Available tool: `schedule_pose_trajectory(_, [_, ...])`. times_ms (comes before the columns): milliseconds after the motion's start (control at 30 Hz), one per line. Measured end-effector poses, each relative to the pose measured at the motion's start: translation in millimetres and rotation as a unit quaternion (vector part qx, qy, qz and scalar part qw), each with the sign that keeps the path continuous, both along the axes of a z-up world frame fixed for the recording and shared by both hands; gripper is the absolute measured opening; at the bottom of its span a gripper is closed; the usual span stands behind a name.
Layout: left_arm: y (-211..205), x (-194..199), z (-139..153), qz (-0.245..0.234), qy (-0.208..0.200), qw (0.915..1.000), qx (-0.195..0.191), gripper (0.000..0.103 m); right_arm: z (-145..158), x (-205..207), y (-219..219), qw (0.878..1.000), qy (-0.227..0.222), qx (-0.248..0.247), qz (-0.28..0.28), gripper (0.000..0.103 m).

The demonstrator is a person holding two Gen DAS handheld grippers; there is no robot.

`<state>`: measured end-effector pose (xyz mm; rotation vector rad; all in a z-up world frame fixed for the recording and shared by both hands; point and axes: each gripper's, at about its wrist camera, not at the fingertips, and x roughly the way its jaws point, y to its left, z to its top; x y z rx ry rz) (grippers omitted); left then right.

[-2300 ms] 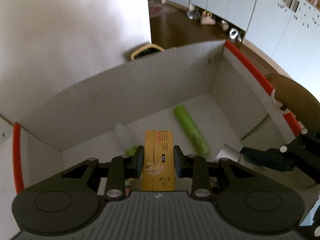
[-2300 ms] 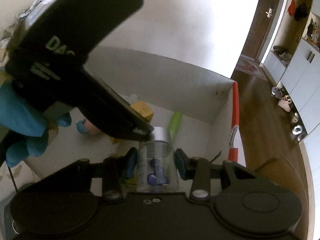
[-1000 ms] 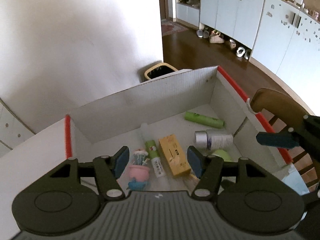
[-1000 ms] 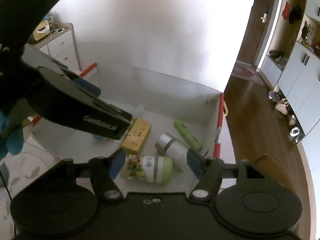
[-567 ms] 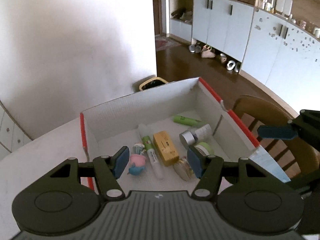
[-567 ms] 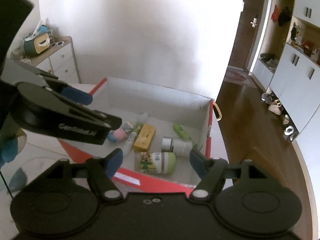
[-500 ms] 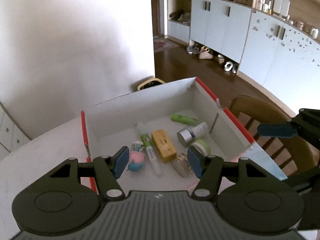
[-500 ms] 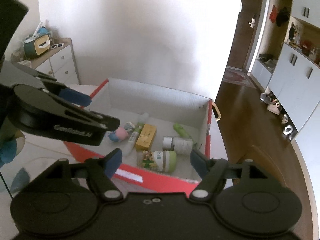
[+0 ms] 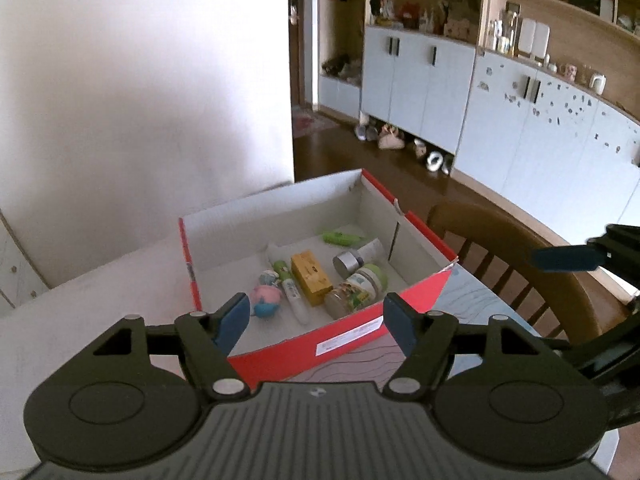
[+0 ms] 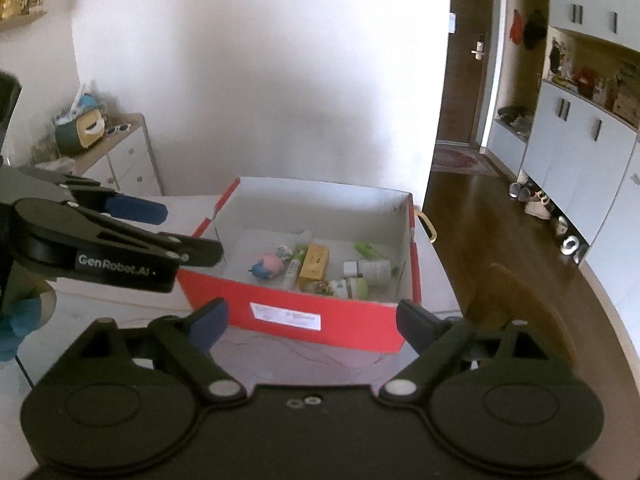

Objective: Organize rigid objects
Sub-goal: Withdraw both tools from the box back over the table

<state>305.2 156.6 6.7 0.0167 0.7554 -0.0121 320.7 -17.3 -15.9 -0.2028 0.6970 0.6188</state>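
With the yellow rectangular carton [image 9: 311, 278] and silver-capped clear jar [image 9: 354, 260] now lying released in the red cardboard box [image 9: 344, 330] beyond the fingers, the left gripper [image 9: 316, 318] and right gripper [image 10: 312, 322], pulled back, have just been opening, empty, suggesting sorting is nearly done.

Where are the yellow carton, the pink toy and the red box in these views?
yellow carton [image 9: 311, 278]: left wrist view, on its top face.
pink toy [image 9: 266, 299]: left wrist view, on its pink body.
red box [image 10: 288, 312]: right wrist view, on its near outer wall, above the white label.
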Motion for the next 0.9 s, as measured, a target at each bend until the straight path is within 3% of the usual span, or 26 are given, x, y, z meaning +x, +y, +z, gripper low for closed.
schedule_pose_trajectory(100, [0.8,-15.5,1.2,0.002,-0.014,0.9999,-0.005,0.080,0.0,-12.8,-9.4,1.000,-0.002,0.013,-0.009,0.096])
schedule_pose_trajectory(333, [-0.1,-45.0,-1.5,-0.011,-0.036,0.9992,-0.013,0.084,-5.7,-43.2,-28.5,0.999,-0.007,0.038,-0.019,0.101])
schedule_pose_trajectory(633, [0.3,-84.0,-23.1,-0.003,-0.072,0.9974,-0.010,0.087,-36.2,-85.3,-46.2,0.998,-0.008,0.052,-0.038,0.103])
schedule_pose_trajectory(900, [10.5,-95.0,-62.2,0.017,-0.042,0.9982,-0.039,0.087,-79.1,-105.6,-58.8,0.996,0.023,0.045,-0.071,0.103])
